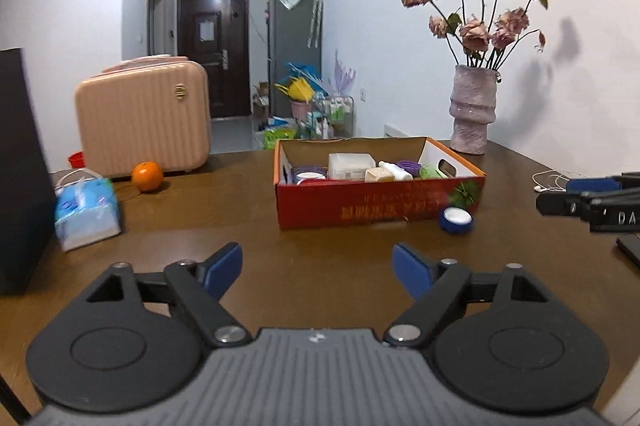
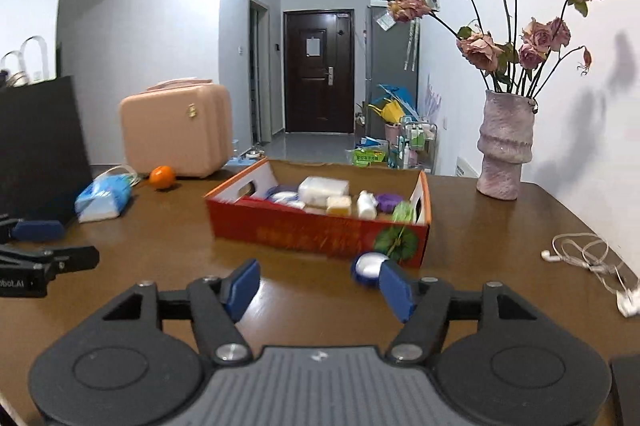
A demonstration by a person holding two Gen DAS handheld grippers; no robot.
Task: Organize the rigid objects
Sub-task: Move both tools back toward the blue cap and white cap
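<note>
1. The left gripper (image 1: 318,270) was seen with its jaws spread and nothing between them, held above bare table (image 1: 200,218), well short of the box.
2. The right gripper (image 2: 320,290) was likewise found spread and empty; its right blue pad partly overlapped the view of a small blue jar (image 2: 368,268).
3. That blue jar (image 1: 456,220), white-topped, was noted on the table just beside the near right corner of the red cardboard box (image 1: 360,210), outside it.
4. Inside the red cardboard box (image 2: 312,230) several items were recorded: a clear plastic case (image 2: 322,188), a yellowish block (image 2: 339,205), a white bottle (image 2: 366,204), a purple lid (image 2: 388,202) and something green (image 2: 404,212).
5. The sorting was judged well advanced, with the jar apparently the last small rigid item left out. Whether the orange (image 1: 147,176), tissue pack (image 1: 86,210) or earphones (image 2: 588,254) counted could not be told.
6. The box's printed text was blurred; the near-left contents were hidden by its wall. The vase of dried roses (image 1: 474,106) and pink case (image 1: 142,114) were noted as bystanders.
</note>
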